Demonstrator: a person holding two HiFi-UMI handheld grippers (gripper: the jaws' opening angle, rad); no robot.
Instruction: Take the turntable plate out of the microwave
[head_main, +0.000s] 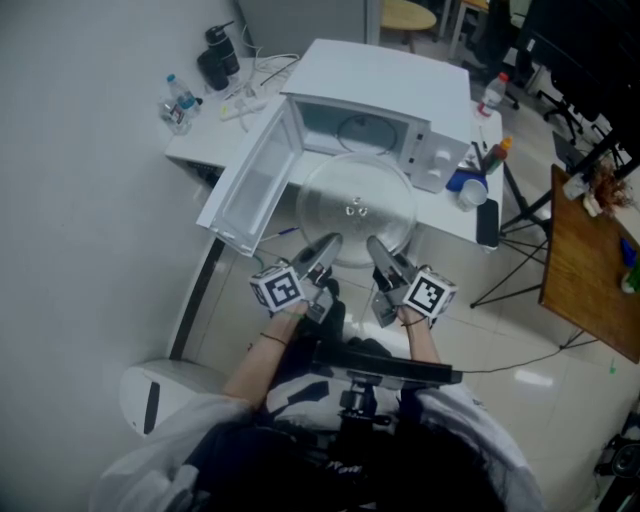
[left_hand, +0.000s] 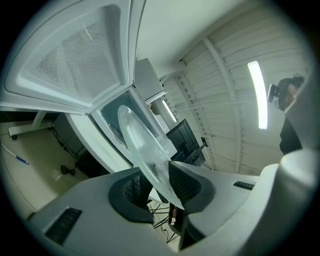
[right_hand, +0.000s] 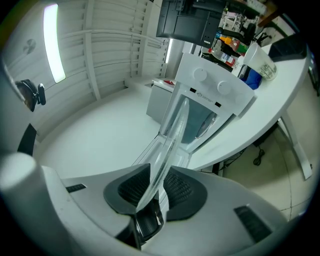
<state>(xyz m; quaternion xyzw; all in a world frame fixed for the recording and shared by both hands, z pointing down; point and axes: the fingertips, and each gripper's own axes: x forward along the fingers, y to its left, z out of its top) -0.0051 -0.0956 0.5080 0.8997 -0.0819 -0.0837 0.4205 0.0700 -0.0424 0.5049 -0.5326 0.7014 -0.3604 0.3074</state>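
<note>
The round clear glass turntable plate (head_main: 355, 205) hangs level just in front of the white microwave (head_main: 385, 95), whose door (head_main: 250, 185) swings open to the left. My left gripper (head_main: 327, 248) is shut on the plate's near rim, left of centre. My right gripper (head_main: 378, 250) is shut on the same rim, right of centre. In the left gripper view the plate (left_hand: 142, 142) runs edge-on between the ribbed pads of the left gripper (left_hand: 155, 186). The right gripper view shows the plate (right_hand: 172, 132) between the pads of the right gripper (right_hand: 155, 190). The microwave cavity behind is lit.
The white table (head_main: 200, 145) holds a water bottle (head_main: 180, 100) and a black flask (head_main: 215, 60) at its back left, and a blue cup (head_main: 470, 188) and a black phone (head_main: 487, 222) at its right. A wooden table (head_main: 590, 270) stands to the right, a white bin (head_main: 165, 395) at lower left.
</note>
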